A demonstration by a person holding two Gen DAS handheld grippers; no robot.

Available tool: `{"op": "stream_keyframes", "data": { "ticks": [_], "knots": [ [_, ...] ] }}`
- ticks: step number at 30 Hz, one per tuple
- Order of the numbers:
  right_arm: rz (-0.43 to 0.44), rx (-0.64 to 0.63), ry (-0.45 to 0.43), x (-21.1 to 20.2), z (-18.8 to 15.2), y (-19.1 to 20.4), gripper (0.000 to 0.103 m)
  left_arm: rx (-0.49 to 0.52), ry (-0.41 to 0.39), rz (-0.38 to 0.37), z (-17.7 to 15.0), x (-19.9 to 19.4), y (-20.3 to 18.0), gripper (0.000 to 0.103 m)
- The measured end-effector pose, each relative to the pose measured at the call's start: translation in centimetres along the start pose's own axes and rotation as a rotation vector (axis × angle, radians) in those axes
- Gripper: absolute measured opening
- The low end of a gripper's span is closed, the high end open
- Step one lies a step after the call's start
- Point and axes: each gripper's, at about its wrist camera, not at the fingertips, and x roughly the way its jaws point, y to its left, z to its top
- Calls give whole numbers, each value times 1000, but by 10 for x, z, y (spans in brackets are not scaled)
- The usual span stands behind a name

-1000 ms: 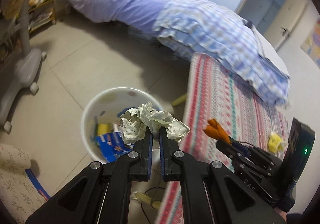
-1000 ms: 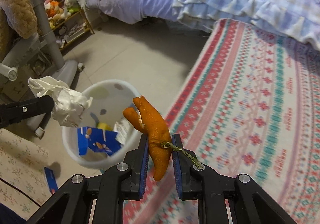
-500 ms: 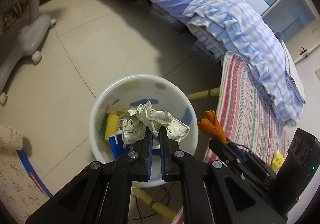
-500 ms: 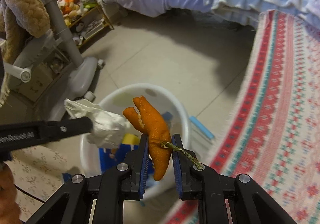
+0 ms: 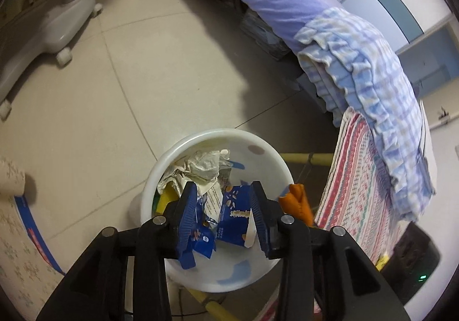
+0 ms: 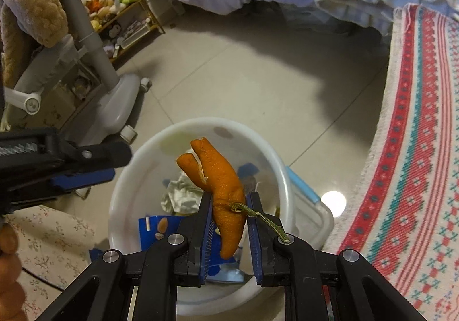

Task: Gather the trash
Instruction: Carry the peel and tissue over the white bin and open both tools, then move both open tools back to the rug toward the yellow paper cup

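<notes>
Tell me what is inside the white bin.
The white bin holds crumpled paper, blue snack wrappers and something yellow. The gripper fingers and the wrappers cover whatever lies beneath.

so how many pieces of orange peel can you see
1: the curled orange peel clamped in the right tool, above the round white plastic bin. More may be hidden under the trash inside.

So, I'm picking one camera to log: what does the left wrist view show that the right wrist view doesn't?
Only the left wrist view: the open left tool seen from behind, and a pale blue door.

Only the right wrist view: a wooden shelf of stuffed toys, and the right tool shut on the orange peel.

Both: the round white plastic bin, its crumpled white paper, blue snack wrapper, and the striped woven rug.
</notes>
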Motion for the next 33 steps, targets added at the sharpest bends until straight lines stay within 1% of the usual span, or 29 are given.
{"op": "stream_keyframes", "data": {
  "ticks": [1,2,4,5,6,7,8,11,17,23,27,30,33],
  "knots": [
    [5,0,5,2,-1,2,21,-13,2,-4,0,-1,2,40],
    [15,1,13,5,-2,4,24,-17,4,-4,-1,-2,3,40],
    [23,18,25,8,-4,7,25,-20,4,15,-1,-3,4,40],
    [32,35,31,12,-7,10,33,-31,4,28,-2,-2,7,40],
    [42,38,37,15,-9,13,44,-46,6,31,-2,-2,10,40],
    [52,28,47,17,-11,17,48,-64,13,25,-3,-1,13,40],
    [52,7,57,21,-15,22,49,-74,20,20,-3,0,16,40],
    [32,-11,62,21,-17,24,49,-87,30,19,-3,1,19,40],
    [21,56,35,6,-10,2,49,-85,20,17,-6,-4,15,40],
    [14,73,17,-15,-12,7,49,-53,11,26,-19,-12,3,40],
    [-9,63,-8,-45,-13,12,49,-30,-4,22,-31,-25,-6,40],
    [-44,46,-33,-73,-15,13,49,13,-30,32,-44,-37,-18,40],
    [-83,40,-58,-102,-19,10,49,54,-37,30,-59,-46,-32,40]
  ]
}}
